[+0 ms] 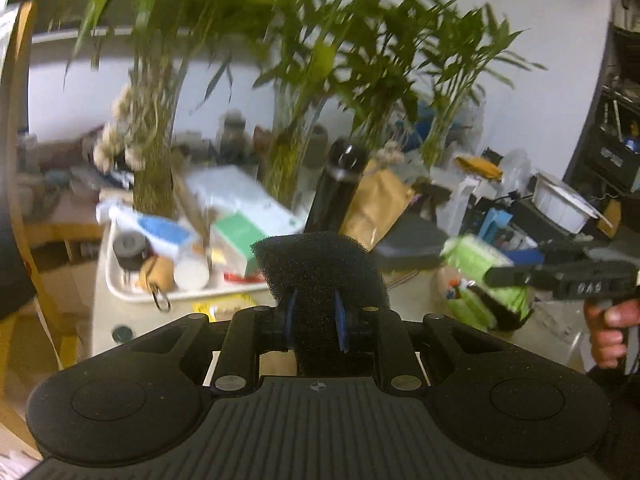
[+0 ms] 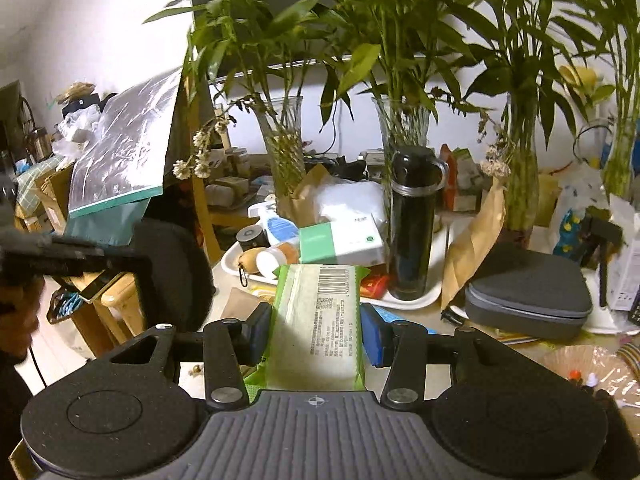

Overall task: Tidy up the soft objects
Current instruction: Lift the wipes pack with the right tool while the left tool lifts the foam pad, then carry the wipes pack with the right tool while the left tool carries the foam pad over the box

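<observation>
Soft things are up in both claws above a crowded pale surface. On that surface stands a white tray bearing a tall black flask, a white and green carton and small jars, with a grey zipped case just beside it on the right and a brown paper bag leaning between them. Glass vases of green bamboo stalks rise behind against a white wall, and a dark office chair sits to the left. The black foam sponge is squeezed between the blue pads of the left claw, bulging above them. The green packet of wipes with a white barcoded label lies lengthwise in the right claw, whose blue pads press on its two long sides.
</observation>
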{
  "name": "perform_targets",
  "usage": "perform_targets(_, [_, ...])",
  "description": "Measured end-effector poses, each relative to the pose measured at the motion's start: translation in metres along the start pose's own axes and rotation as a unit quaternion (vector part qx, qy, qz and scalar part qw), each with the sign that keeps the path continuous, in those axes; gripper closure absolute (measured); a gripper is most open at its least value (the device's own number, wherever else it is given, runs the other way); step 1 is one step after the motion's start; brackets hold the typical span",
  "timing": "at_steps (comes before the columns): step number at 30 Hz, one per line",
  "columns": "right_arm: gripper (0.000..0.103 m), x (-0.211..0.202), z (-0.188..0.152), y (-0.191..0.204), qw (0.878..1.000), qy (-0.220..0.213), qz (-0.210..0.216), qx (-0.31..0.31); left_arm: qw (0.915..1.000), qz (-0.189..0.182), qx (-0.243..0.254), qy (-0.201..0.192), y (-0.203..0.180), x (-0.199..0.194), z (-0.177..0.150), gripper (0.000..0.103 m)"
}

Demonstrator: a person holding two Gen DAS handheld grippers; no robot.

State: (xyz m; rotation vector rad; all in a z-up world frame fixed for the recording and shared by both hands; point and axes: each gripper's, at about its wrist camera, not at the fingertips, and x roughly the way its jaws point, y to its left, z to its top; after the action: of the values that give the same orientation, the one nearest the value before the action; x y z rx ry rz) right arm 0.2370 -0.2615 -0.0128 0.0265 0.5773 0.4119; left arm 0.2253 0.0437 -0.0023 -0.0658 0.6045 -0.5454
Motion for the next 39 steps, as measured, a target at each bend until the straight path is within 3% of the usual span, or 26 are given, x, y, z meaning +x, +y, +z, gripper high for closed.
perform_targets(8, [0.053, -0.04, -0.013, 0.024, 1.0, 0.003, 0.009, -0.012, 0.9993, -0.008, 0.035, -0.009, -0.036, -0.051, 0.014, 0.084])
perform_targets(24, [0.053, -0.091, -0.042, 0.047, 1.0, -0.002, 0.016, -0.015, 0.9951, -0.033, 0.092, 0.011, -0.086, -0.086, -0.038, 0.084])
perform_targets(33, [0.053, -0.098, -0.05, 0.053, 1.0, 0.002, 0.017, -0.011, 0.9805, -0.026, 0.193, 0.026, -0.122, -0.081, -0.077, 0.083])
perform_targets(39, [0.053, -0.101, -0.054, 0.055, 1.0, 0.005, 0.017, -0.012, 0.9748, -0.044, 0.218, 0.01, -0.131, -0.084, -0.099, 0.074])
